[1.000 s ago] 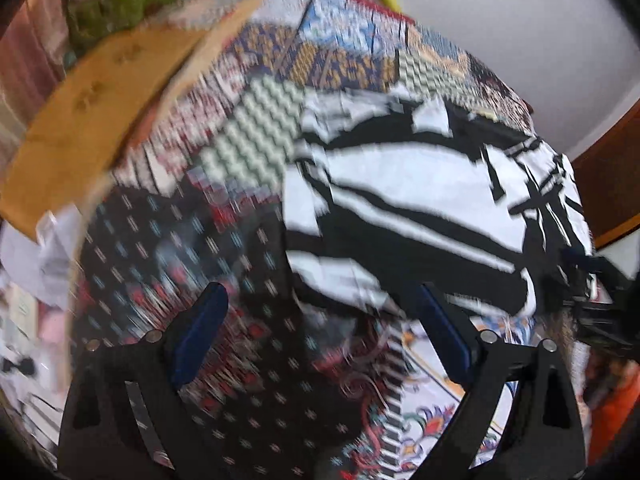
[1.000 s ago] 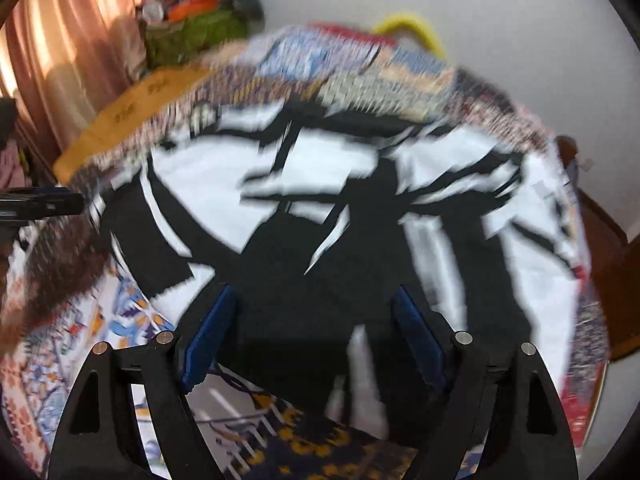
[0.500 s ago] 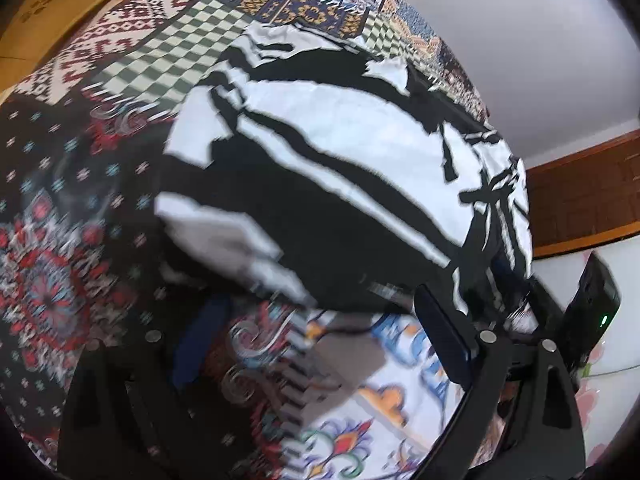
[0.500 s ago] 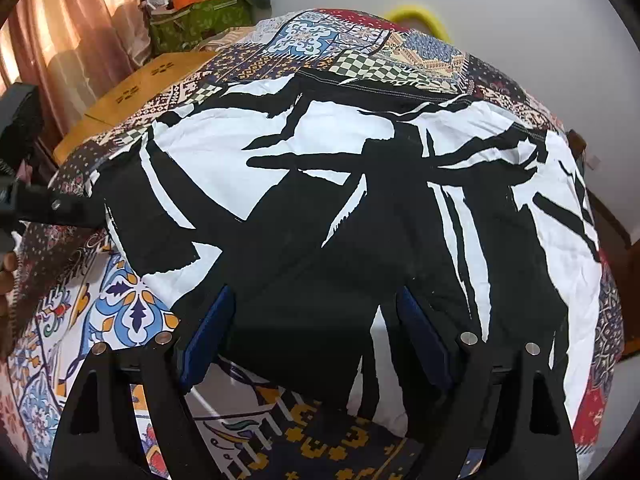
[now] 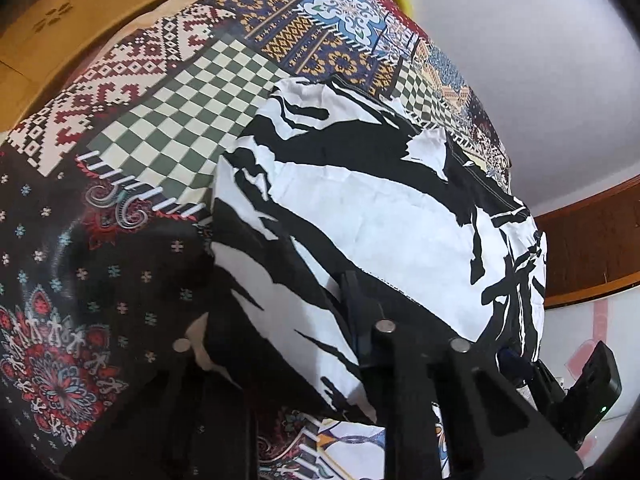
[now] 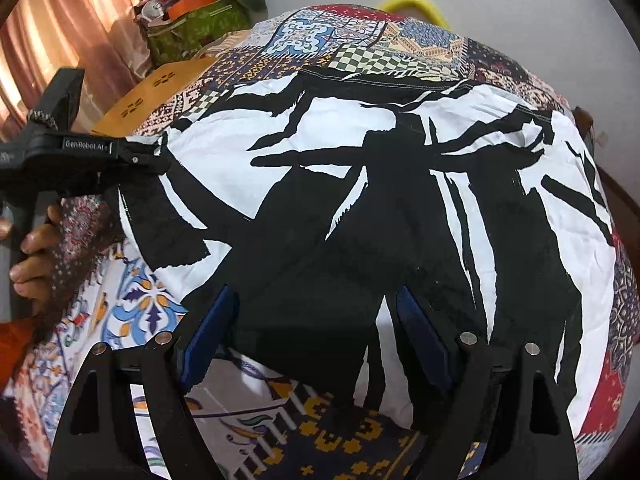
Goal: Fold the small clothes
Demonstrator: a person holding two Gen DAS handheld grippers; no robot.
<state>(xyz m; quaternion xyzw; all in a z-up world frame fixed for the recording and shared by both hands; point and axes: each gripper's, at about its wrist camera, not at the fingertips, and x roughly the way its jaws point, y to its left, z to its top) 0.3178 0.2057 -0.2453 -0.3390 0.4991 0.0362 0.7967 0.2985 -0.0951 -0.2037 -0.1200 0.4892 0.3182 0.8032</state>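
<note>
- On the bed: patchwork cover (image 6: 304, 36) spread flat, printed all over, bearing the work.
- Across the middle of that cover: black-and-white garment (image 6: 360, 184) laid open and mostly flat, light creasing, near hem close to the right tongs.
- Judged thin, soft and light; certain to sag and drape when lifted, no stiffness to rely on, not fragile. Likely to slide little on the cloth beneath.
- Best taken by a corner or hem, two points at once, to keep the fold line straight; a pinch mid-panel likely to bunch it.
- Left tongs (image 6: 160, 156): jaws just closed down narrow, now pinching the garment's left corner, as seen from the right wrist view; cloth draped over the jaws in its own view.
- Right tongs (image 6: 316, 332): jaws standing wide, straddling the near hem, pads not pressing; nothing held.
- Fingers (image 6: 34, 240) of a person's hand around the left handle.
</note>
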